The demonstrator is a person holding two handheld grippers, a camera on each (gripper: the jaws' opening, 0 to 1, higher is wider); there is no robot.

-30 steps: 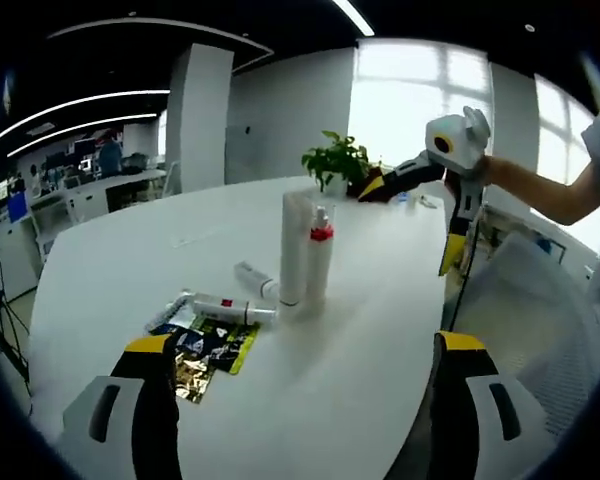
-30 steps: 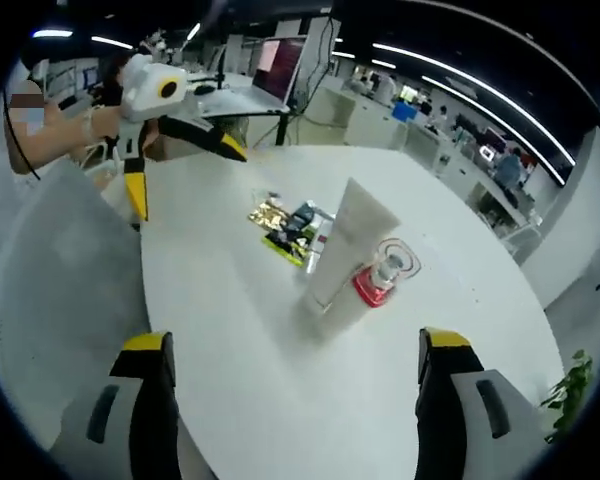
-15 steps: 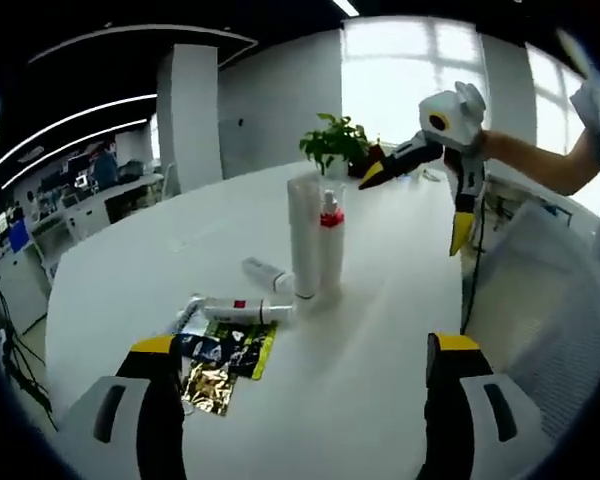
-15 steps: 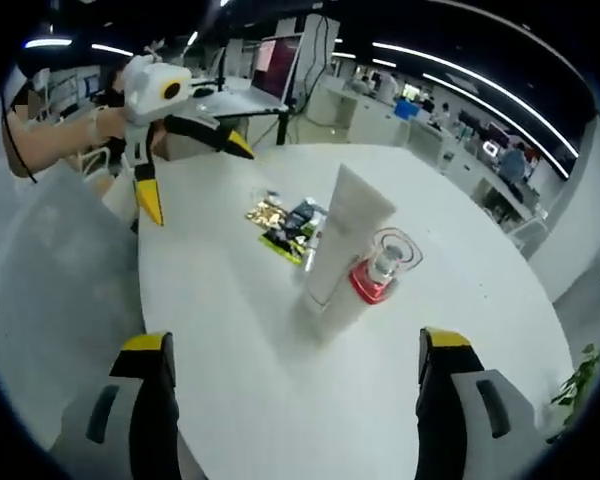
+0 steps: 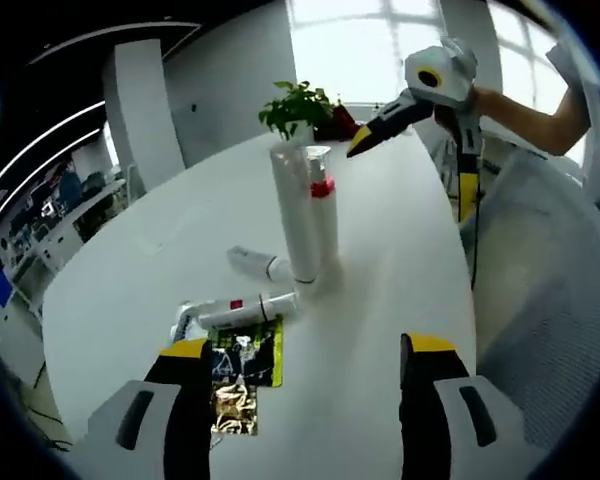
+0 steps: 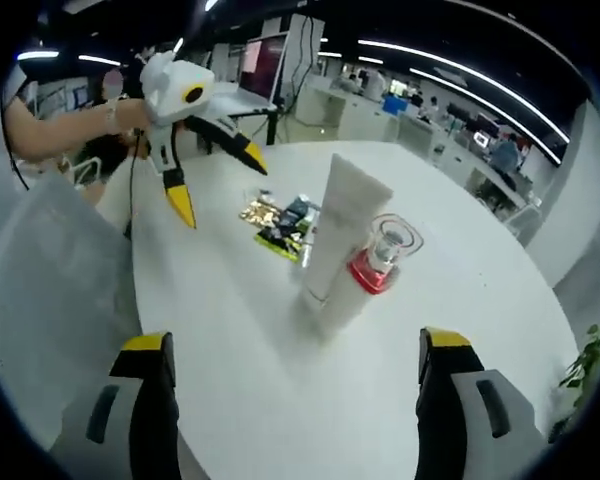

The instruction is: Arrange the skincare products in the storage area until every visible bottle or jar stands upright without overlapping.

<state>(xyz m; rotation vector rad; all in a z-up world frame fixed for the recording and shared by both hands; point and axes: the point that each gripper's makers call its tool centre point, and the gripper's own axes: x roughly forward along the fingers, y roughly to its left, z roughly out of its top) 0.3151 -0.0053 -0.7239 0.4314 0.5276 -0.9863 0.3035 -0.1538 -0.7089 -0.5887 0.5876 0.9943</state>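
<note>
1. Since a second ago, both grippers have drawn nearer the products; the tall tube [image 5: 294,222] and red-collared pump bottle [image 5: 323,215] stand upright, unmoved, touching side by side mid-table.
2. Left gripper [image 5: 306,372] and right gripper [image 6: 292,365] are both spread wide, grasping nothing.
3. Two small tubes [image 5: 242,309] lie flat beside foil sachets [image 5: 242,365]; no label is readable.
4. Beyond the white round table [image 5: 380,290]: a potted plant [image 5: 298,105], bright windows, office desks.
</note>
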